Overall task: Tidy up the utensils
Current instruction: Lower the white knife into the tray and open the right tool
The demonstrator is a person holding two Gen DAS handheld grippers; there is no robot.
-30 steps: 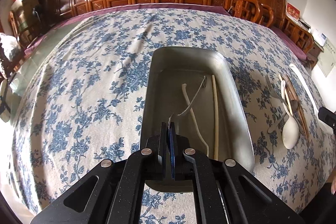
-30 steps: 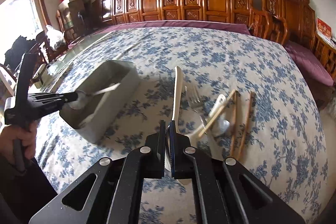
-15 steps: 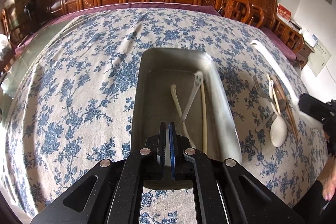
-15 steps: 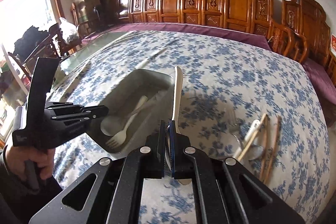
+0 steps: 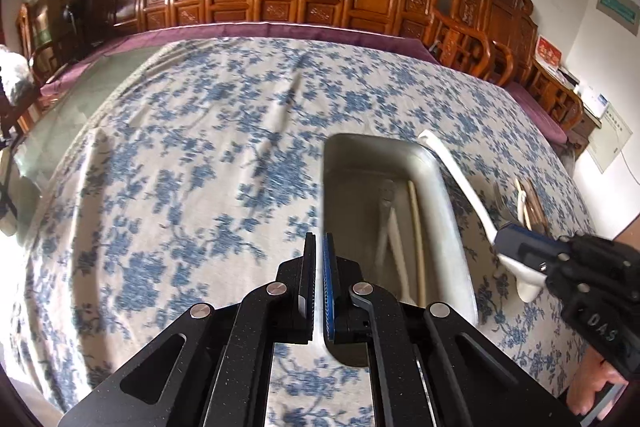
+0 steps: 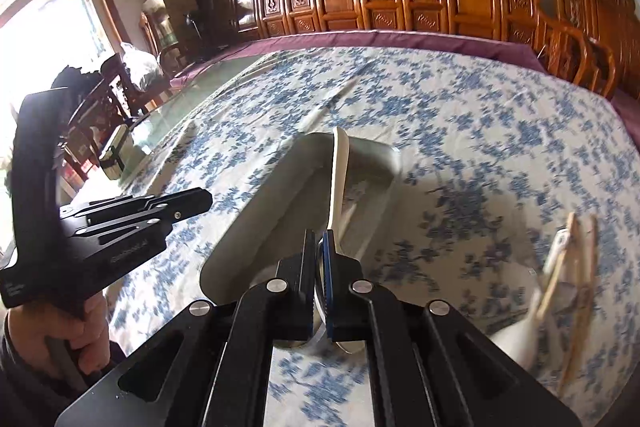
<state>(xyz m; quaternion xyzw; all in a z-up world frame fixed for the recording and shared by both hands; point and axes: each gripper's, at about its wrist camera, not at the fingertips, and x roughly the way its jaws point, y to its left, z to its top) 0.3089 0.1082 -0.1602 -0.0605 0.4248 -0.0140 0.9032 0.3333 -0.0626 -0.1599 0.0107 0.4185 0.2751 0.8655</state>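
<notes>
A left gripper (image 5: 319, 247), jaws together and empty, hangs above the flowered tablecloth (image 5: 180, 167) just left of a metal tray (image 5: 452, 195) that holds a fork (image 5: 386, 227) and a chopstick (image 5: 416, 227). To its right, the right gripper (image 6: 319, 247) clamps a white spoon (image 6: 338, 179) by the bowl end, handle reaching over the tray's right rim. More utensils (image 6: 568, 267) lie in a loose pile toward the table's right edge.
</notes>
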